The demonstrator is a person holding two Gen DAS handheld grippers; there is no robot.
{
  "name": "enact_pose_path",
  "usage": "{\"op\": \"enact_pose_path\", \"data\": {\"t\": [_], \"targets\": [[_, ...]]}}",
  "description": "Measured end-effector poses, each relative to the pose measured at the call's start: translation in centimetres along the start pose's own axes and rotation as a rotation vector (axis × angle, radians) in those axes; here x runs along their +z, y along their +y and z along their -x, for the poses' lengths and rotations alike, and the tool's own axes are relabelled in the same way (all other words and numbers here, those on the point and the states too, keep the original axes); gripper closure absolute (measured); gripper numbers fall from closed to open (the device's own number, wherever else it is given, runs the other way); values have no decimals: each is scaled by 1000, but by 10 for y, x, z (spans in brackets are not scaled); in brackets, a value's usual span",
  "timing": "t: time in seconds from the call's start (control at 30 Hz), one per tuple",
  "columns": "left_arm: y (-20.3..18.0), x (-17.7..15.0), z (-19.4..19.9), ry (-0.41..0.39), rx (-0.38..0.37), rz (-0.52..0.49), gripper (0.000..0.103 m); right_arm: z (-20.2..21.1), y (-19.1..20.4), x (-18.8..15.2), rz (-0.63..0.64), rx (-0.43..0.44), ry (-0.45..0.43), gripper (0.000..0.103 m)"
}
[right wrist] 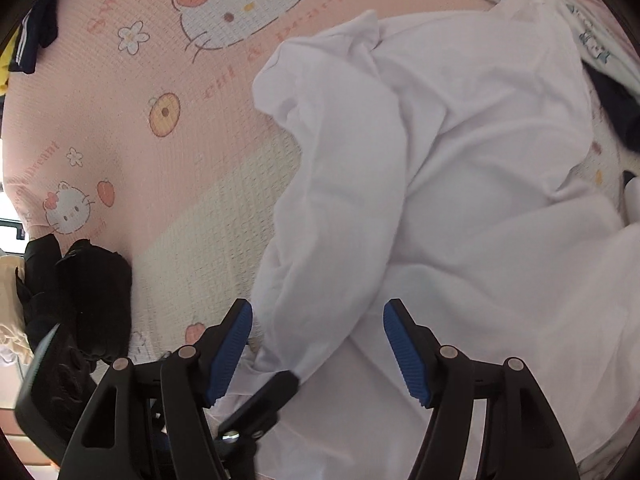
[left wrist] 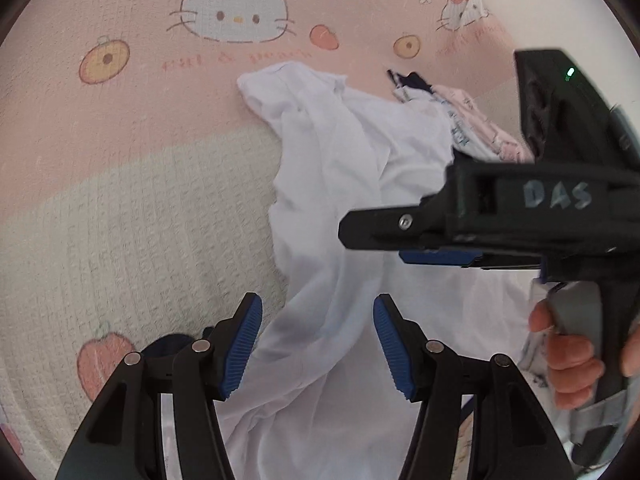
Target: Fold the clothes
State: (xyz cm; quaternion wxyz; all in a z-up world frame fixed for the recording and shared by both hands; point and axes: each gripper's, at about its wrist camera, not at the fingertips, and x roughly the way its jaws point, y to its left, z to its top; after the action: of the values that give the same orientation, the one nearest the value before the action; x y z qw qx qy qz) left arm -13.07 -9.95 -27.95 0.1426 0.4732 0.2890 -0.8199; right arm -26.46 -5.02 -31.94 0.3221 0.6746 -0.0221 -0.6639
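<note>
White garment [right wrist: 460, 168] lay crumpled on the pink cartoon-print bedspread [left wrist: 120, 120], bunched toward the right, other clothes [left wrist: 476, 120] at its far edge. Step looked like the reach-in before spreading it flat. Left tongs [left wrist: 318, 350] released, cloth between the pads but unpinched; right tongs [right wrist: 318, 350] likewise released over a fold. Next move probably calls for finding two edges or corners to pinch.

I see the shirt [right wrist: 460, 168] lying crumpled on the blanket [right wrist: 168, 152], a clothes pile [right wrist: 600, 48] at two o'clock behind it, a dark bundle [right wrist: 96, 292] at nine o'clock.
</note>
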Motion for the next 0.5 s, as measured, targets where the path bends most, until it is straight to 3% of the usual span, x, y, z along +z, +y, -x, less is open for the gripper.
{"op": "enact_pose_path", "data": {"t": [0.17,0.2,0.3,0.5], "targets": [[6,-5,-8,-6,-6,25,48,-7,8,-4,17,-40,22,35],[7,-6,-12,-1,-5,34,52,-9,9,-5,16,-40,31,35],[10,-11,-18,-7,-7,68,76,-18,7,-5,-8,-38,67,35],[10,-15,-17,-31,-20,113,85,-24,-2,-5,-45,-10,82,35]]}}
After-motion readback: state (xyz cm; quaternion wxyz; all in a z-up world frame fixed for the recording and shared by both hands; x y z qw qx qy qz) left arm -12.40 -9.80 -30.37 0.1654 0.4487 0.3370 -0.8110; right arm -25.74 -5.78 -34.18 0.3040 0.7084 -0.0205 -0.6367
